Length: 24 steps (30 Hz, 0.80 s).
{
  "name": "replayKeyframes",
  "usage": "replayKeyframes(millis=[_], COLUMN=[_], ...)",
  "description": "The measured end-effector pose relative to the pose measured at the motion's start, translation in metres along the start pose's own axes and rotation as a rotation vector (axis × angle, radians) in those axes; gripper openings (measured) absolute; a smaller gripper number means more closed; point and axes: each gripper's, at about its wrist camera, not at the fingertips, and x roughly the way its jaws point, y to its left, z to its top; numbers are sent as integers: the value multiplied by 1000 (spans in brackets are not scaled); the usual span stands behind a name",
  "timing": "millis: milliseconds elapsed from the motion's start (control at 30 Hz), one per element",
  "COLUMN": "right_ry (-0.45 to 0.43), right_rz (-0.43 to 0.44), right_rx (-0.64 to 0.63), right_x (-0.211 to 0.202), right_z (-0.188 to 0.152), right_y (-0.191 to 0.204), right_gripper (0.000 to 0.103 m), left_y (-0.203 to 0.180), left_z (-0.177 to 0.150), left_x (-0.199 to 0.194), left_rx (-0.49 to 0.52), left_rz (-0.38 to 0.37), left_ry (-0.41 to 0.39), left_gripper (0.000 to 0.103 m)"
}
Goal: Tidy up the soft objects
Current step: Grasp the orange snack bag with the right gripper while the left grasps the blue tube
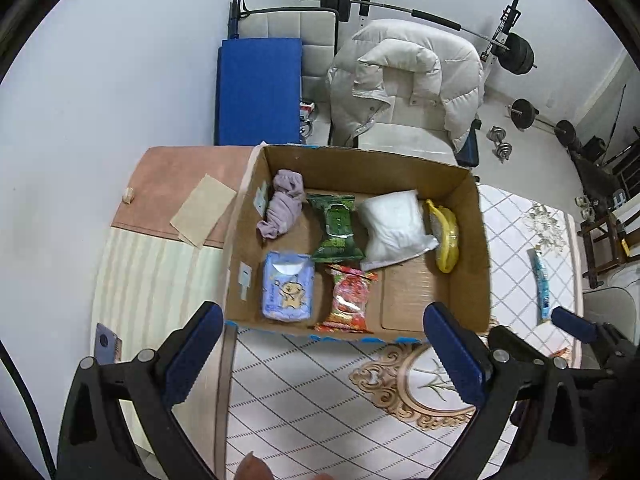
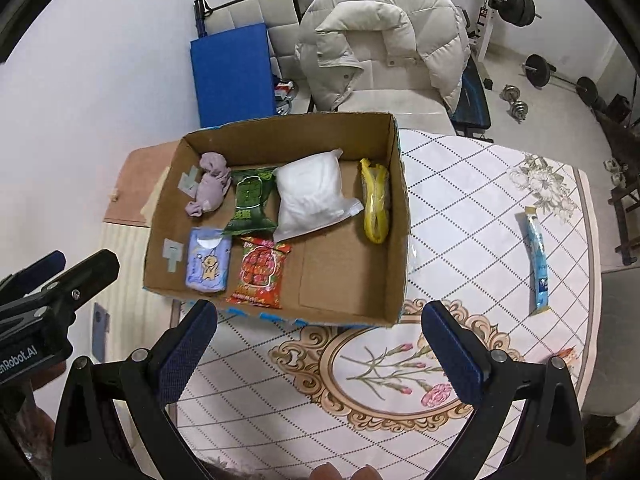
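Left tool (image 1: 324, 344): held spread wide with nothing gripped, blue pads hovering over the near edge of the box. It's also caught at the left edge of the right wrist view.
Right tool (image 2: 320, 344): also spread wide and gripping nothing, parked over the floral medallion on the surface, just near of the box.
Box (image 1: 472, 240): an open cardboard box is set on the surface, flaps up, tape patches stuck on its left inner wall.
Purple cloth (image 1: 282, 204): bunched up in the far left corner of the box.
Green pack (image 1: 336, 226): laid just right of the purple cloth, touching the white bag.
White bag (image 1: 394, 222): a puffy plastic-wrapped bag is laid in the far middle of the box.
Yellow item (image 1: 444, 236): tucked against the right wall, beside the white bag; what it is can't be made out.
Blue tissue pack (image 1: 286, 286): placed in the near left corner, cartoon print facing up.
Red snack bag (image 1: 348, 300): laid right beside the tissue pack, its near end against the near wall.
Blue sachet (image 2: 536, 258): a long thin sachet is left out on the surface, well apart from the box, to the right.
Surface (image 2: 472, 184): covered by a white diamond-pattern cloth with flowers.
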Motion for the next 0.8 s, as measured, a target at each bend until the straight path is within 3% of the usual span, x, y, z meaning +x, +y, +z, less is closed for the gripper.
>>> replayKeyframes(millis=[100, 167, 300, 467, 567, 667, 800], right_ry=[-3, -15, -24, 6, 55, 110, 206], right_rz=[43, 66, 77, -76, -161, -211, -155], right_rx=[24, 52, 147, 321, 471, 588, 739], right_x=[-6, -11, -20, -24, -18, -1, 37], right_z=[-5, -7, -17, -42, -69, -100, -136], right_y=[-12, -28, -89, -208, -290, -356, -420], right_gripper=[103, 103, 103, 103, 103, 103, 102], left_y=[-13, -28, -80, -165, -225, -285, -364], left_z=[-1, 1, 5, 4, -2, -10, -18], left_x=[-6, -9, 1, 39, 68, 103, 163], left_rx=[0, 19, 111, 228, 309, 371, 411], left_rz=[-25, 5, 39, 9, -28, -104, -196], left_ry=[-21, -72, -89, -22, 43, 165, 382], left_gripper=[103, 103, 103, 103, 103, 103, 103])
